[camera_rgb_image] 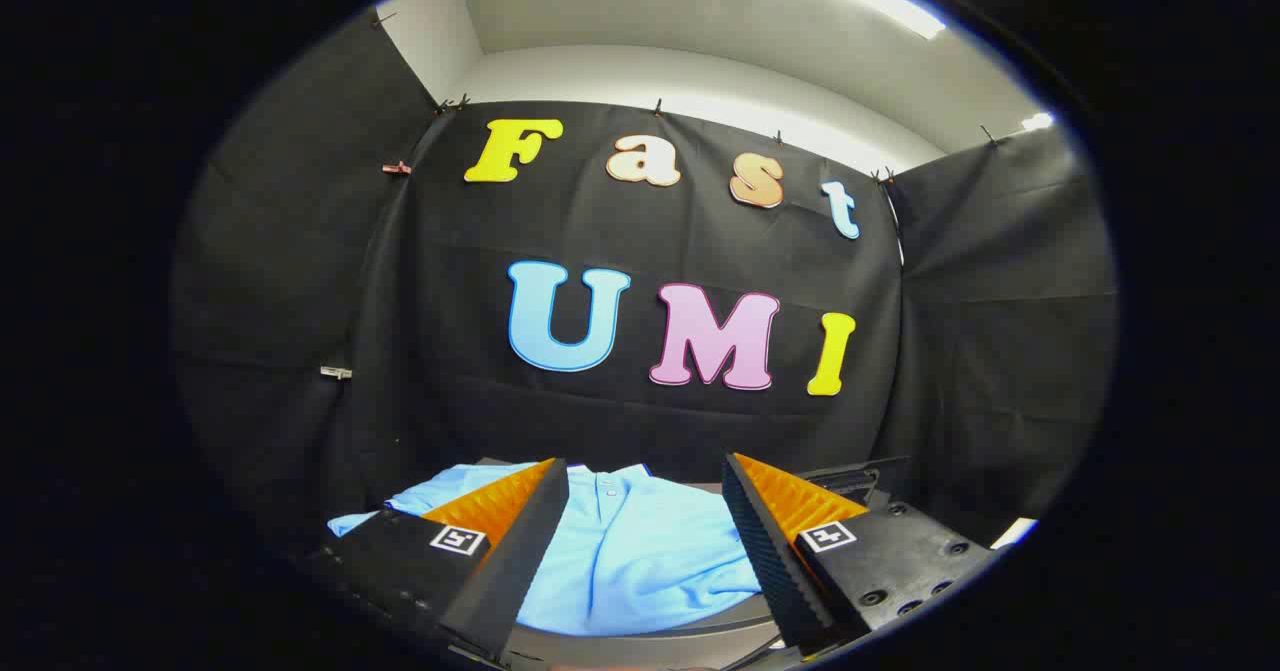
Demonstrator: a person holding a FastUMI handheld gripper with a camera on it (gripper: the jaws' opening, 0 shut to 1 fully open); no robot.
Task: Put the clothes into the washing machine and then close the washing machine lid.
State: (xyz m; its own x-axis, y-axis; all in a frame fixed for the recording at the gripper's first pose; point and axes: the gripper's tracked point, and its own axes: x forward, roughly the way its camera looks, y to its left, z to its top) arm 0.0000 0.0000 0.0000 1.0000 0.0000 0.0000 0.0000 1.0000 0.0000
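A light blue collared shirt (640, 551) lies spread flat below and just ahead of my fingers, on a grey surface (690, 623). Its collar and button placket point away from me toward the booth wall, and a sleeve sticks out past the left finger. My gripper (645, 476) is open, held above the shirt with a wide gap between the two fingers and nothing in that gap. The shirt's middle shows through the gap. Its sides are hidden behind the fingers.
The black cloth wall stands close behind the shirt and wraps round both sides. A dark, box-like object (860, 476) sits beyond the right finger, by the shirt's far right edge. White ceiling with strip lights is overhead.
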